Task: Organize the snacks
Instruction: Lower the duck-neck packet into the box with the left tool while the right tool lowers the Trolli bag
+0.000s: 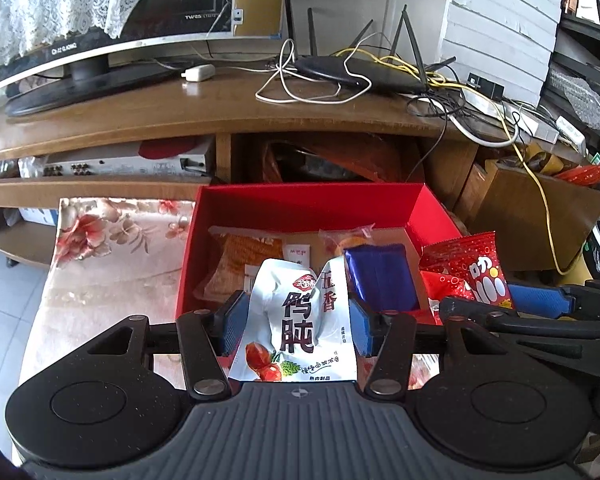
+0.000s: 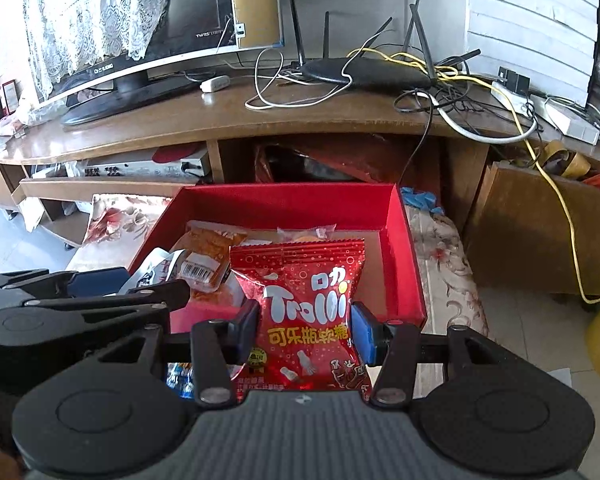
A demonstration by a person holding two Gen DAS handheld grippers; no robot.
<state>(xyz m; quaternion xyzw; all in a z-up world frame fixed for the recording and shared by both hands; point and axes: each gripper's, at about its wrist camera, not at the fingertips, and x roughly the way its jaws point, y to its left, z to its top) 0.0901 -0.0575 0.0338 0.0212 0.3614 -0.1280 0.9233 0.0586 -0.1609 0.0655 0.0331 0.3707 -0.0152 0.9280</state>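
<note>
My left gripper (image 1: 296,320) is shut on a white snack pouch (image 1: 296,312) with dark Chinese lettering, held upright over the near edge of the red box (image 1: 308,204). My right gripper (image 2: 305,330) is shut on a red Trolli gummy bag (image 2: 308,304), held upright over the red box (image 2: 284,200). The box holds an orange snack packet (image 1: 244,260), a blue packet (image 1: 380,276) and a small clear-wrapped snack (image 1: 344,238). The right gripper and its red bag (image 1: 476,272) show at the right of the left wrist view; the left gripper with its white pouch (image 2: 156,270) shows at the left of the right wrist view.
The box sits on a floral cloth (image 1: 112,248) in front of a wooden TV stand (image 1: 220,116). On the stand are a monitor (image 1: 100,20), a router (image 1: 360,72) and tangled cables (image 1: 480,108). A brown cabinet (image 2: 540,232) stands at the right.
</note>
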